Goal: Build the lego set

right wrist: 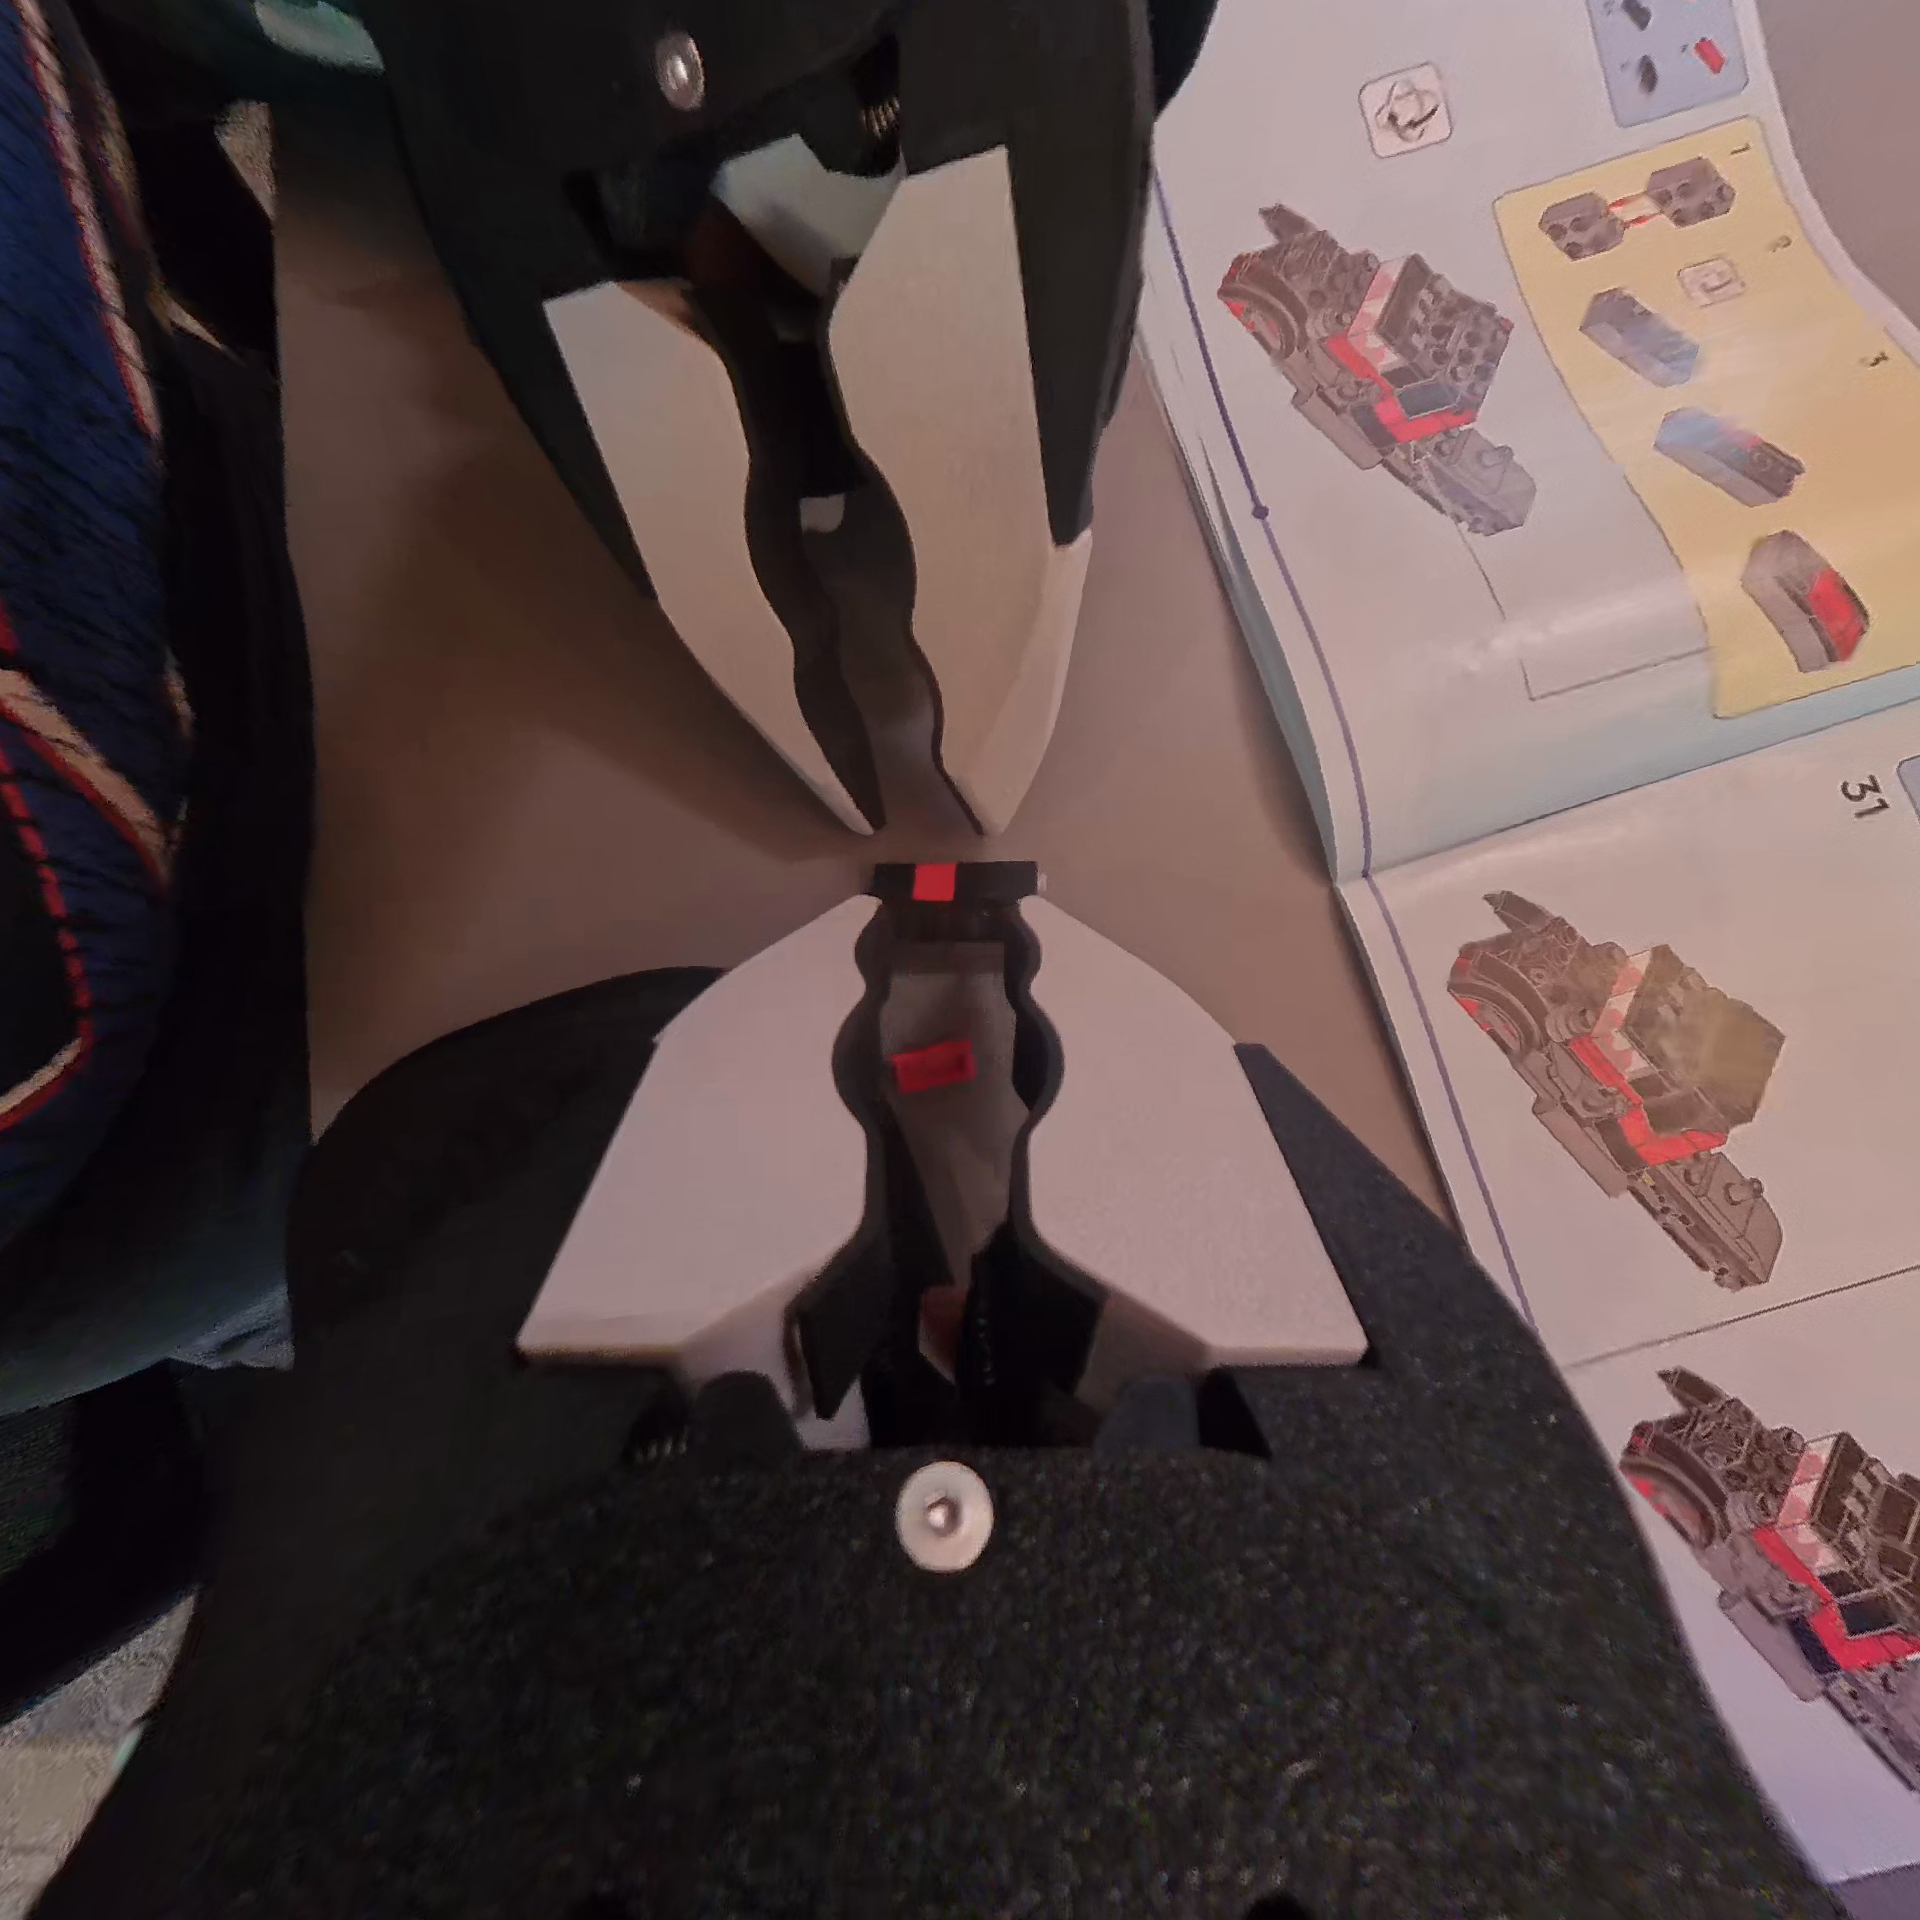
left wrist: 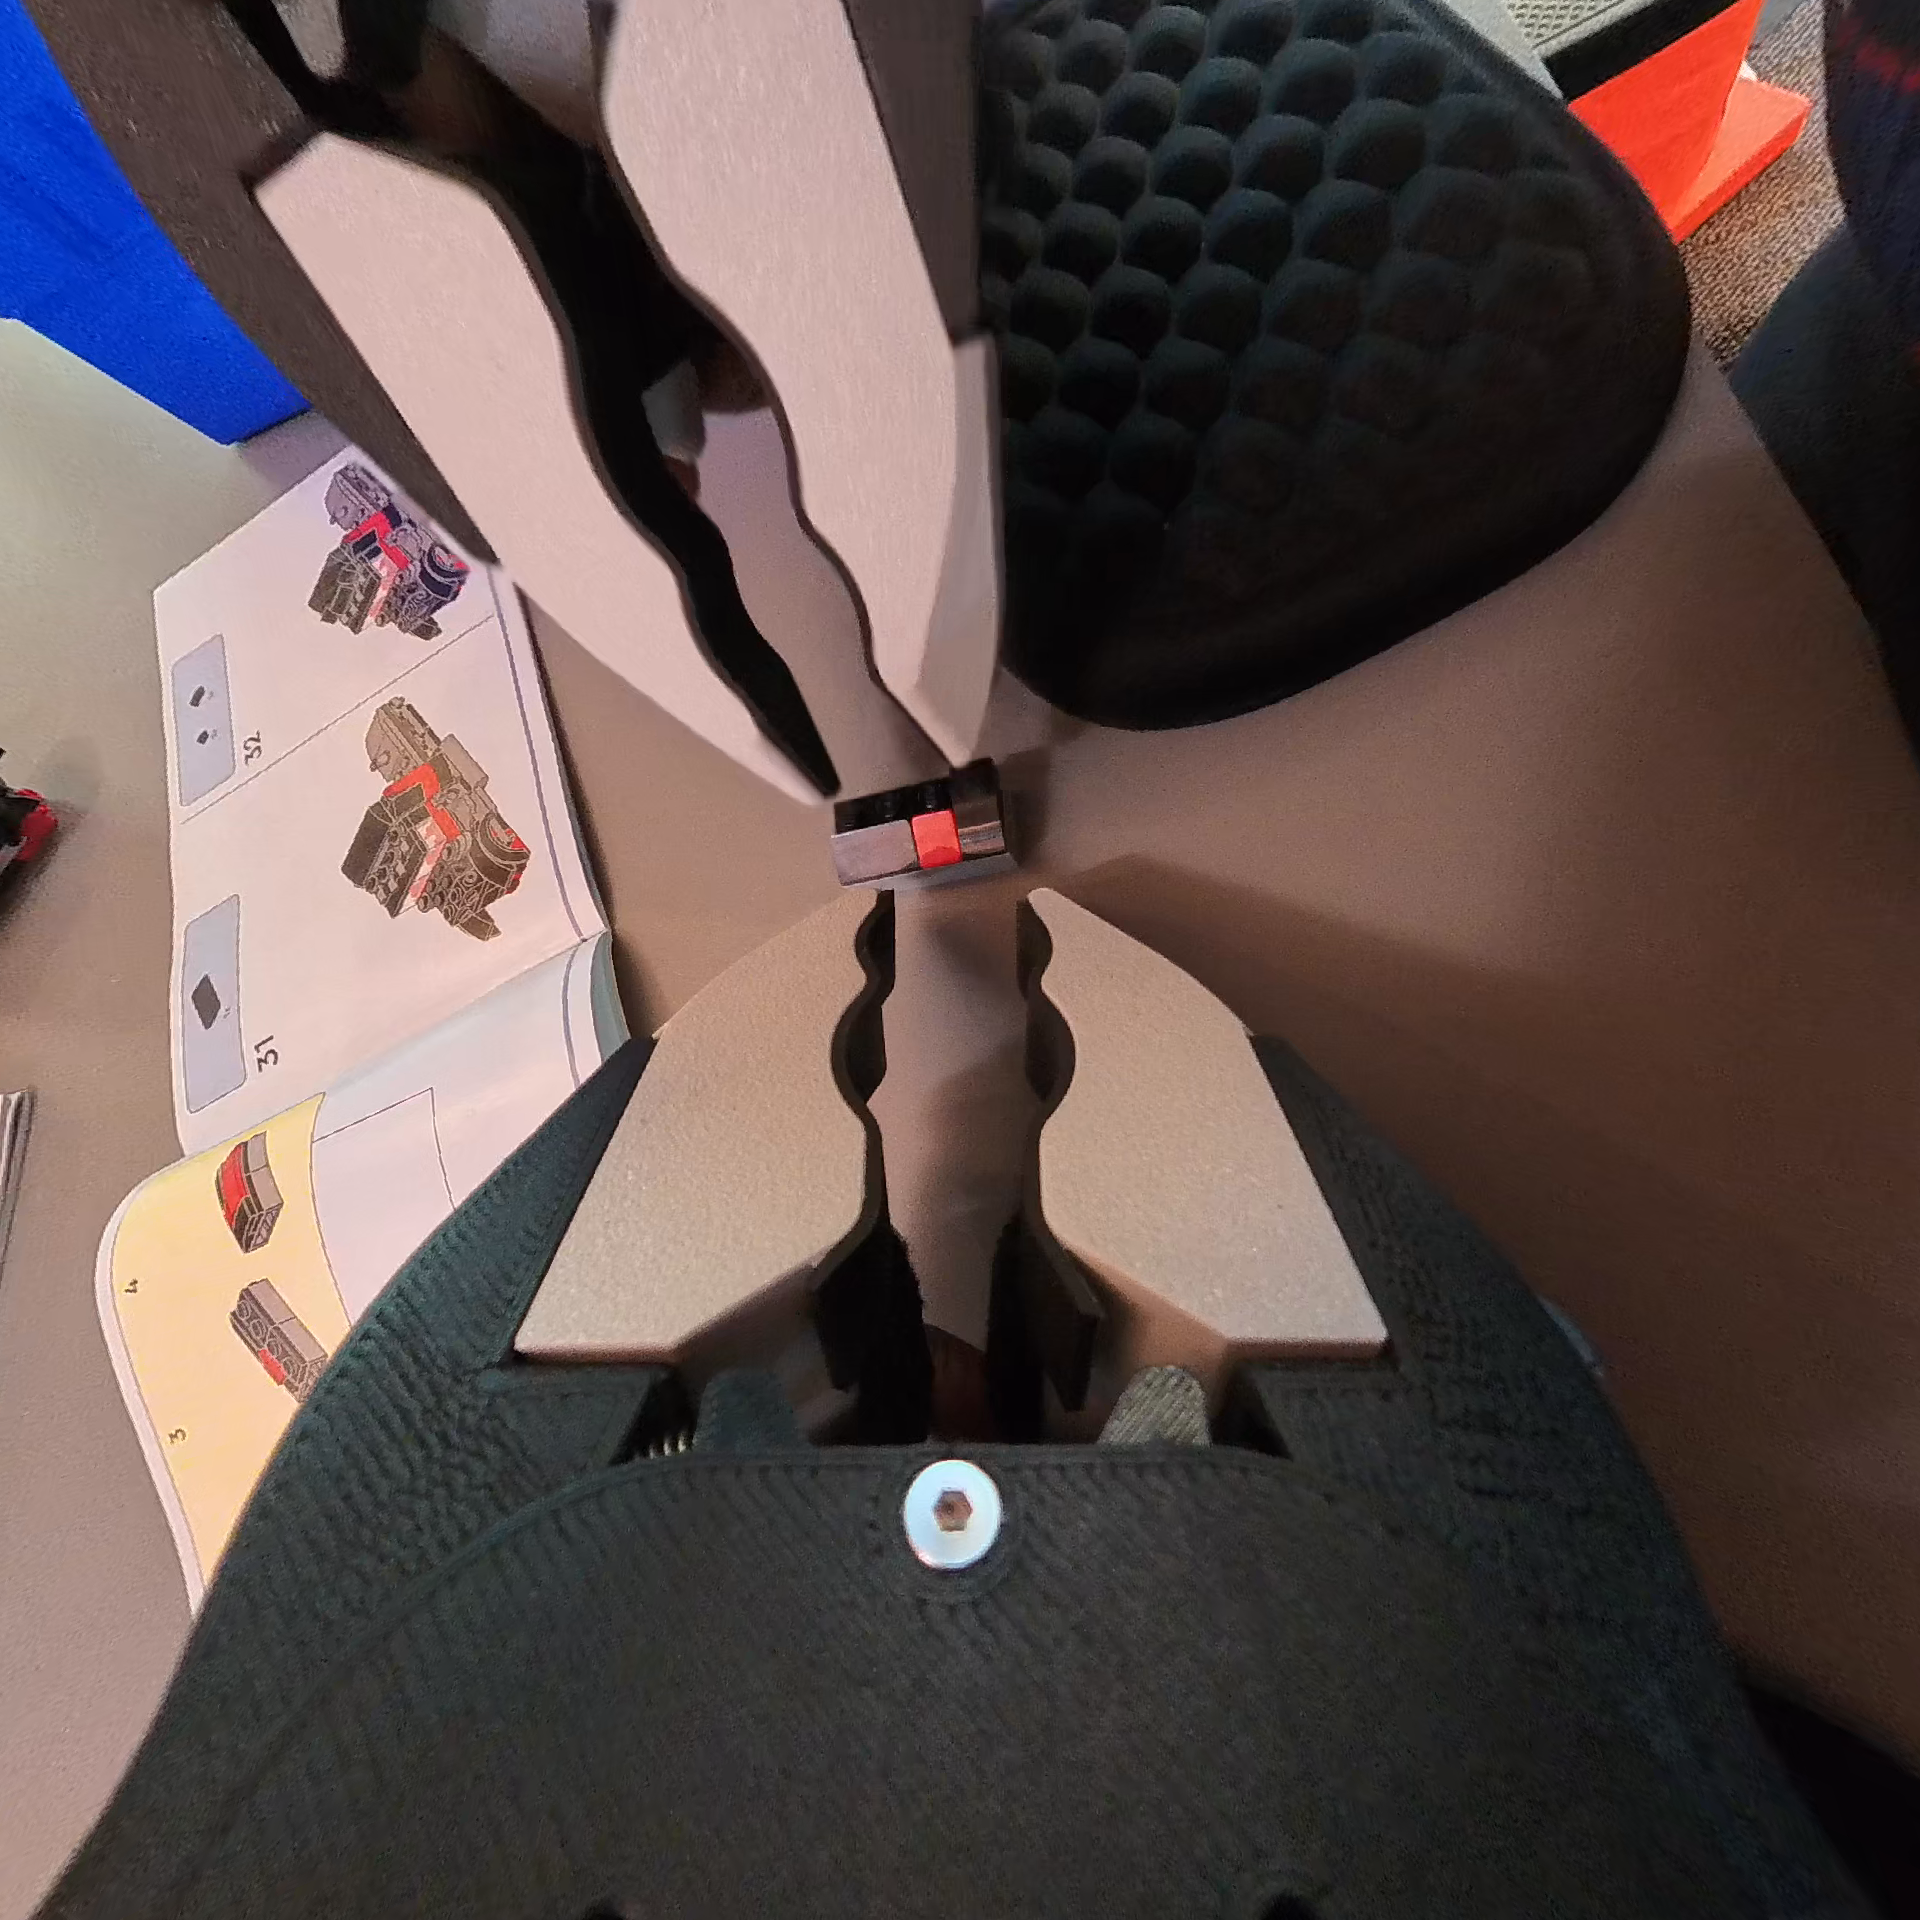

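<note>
A small black Lego assembly with a red tile (left wrist: 920, 831) is held in my right gripper (left wrist: 894, 774), which reaches in from the top of the left wrist view. In the right wrist view the assembly (right wrist: 951, 883) sits between the tips of my right gripper (right wrist: 951, 920), which is shut on it. My left gripper (left wrist: 956, 909) is open and empty, its tips just short of the assembly and facing it. It also shows in the right wrist view (right wrist: 928, 826), tip to tip with the right gripper. A small loose red piece (right wrist: 932, 1068) shows through the gap between the right fingers.
An open instruction booklet (left wrist: 364, 779) lies on the grey table to the left, and shows on the right in the right wrist view (right wrist: 1558, 623). A black honeycomb cushion (left wrist: 1299, 364), an orange object (left wrist: 1704, 114) and a blue object (left wrist: 104, 260) lie beyond. A red and black model part (left wrist: 21, 821) is at the left edge. My left and right fingertips are right by each other.
</note>
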`<state>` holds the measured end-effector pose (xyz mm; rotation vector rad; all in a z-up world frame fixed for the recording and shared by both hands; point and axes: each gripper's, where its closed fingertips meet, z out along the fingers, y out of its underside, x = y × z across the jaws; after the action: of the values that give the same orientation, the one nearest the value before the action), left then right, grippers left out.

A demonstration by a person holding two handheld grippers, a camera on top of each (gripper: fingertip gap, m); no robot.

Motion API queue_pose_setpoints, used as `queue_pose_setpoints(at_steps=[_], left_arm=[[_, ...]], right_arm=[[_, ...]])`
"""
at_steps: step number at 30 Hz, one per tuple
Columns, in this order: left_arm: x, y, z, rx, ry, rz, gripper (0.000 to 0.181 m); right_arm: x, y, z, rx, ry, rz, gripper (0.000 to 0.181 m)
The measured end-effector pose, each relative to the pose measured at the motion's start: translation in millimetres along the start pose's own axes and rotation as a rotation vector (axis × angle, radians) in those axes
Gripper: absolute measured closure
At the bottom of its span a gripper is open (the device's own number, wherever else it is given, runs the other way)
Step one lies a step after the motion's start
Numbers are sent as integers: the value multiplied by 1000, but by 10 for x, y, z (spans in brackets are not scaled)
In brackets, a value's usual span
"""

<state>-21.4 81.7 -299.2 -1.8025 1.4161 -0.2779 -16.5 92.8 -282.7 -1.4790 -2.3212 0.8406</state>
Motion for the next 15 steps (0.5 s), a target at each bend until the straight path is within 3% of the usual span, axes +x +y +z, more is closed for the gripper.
queue_pose_setpoints(at_steps=[4, 9, 15], left_arm=[[-5, 2, 0, 1, -4, 4, 159], [-29, 7, 1, 4, -16, 0, 157], [-181, -129, -11, 110, -36, -151, 115]], right_arm=[[25, 204, -184, -9, -21, 68, 164], [-32, 358, -137, -74, -1, 70, 165], [-27, 289, -159, -39, 42, 51, 158]])
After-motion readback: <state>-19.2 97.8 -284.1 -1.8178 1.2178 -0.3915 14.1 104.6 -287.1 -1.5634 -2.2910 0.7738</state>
